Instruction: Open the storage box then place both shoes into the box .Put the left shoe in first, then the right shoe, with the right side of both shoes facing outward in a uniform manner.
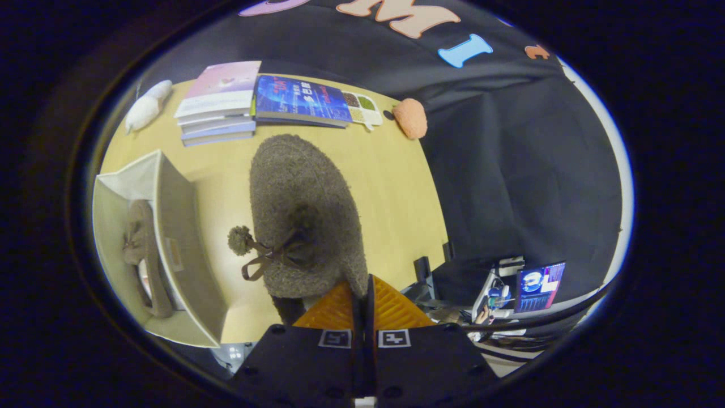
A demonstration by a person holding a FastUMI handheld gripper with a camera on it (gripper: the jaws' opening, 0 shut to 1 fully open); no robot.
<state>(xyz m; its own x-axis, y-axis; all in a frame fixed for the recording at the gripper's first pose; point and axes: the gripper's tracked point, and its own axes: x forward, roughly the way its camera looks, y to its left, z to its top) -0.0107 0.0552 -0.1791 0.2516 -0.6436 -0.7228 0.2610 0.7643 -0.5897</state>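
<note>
jaws nearly closed, pinching the rim of fuzzy shoe (306, 215), storage box (181, 238) beside it, other shoe (144, 255) inside

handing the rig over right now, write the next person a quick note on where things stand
Hand-held gripper: fingers pinched together on the rim of a brown fuzzy shoe, holding it above the wooden table.
Storage box: open, beside the held shoe, with the other brown shoe already inside.
Done: box opened, first shoe in.
Left: carry the held shoe to the box and set it next to the first, facing the same way. I cannot tell from here which shoe is left or right.
</note>
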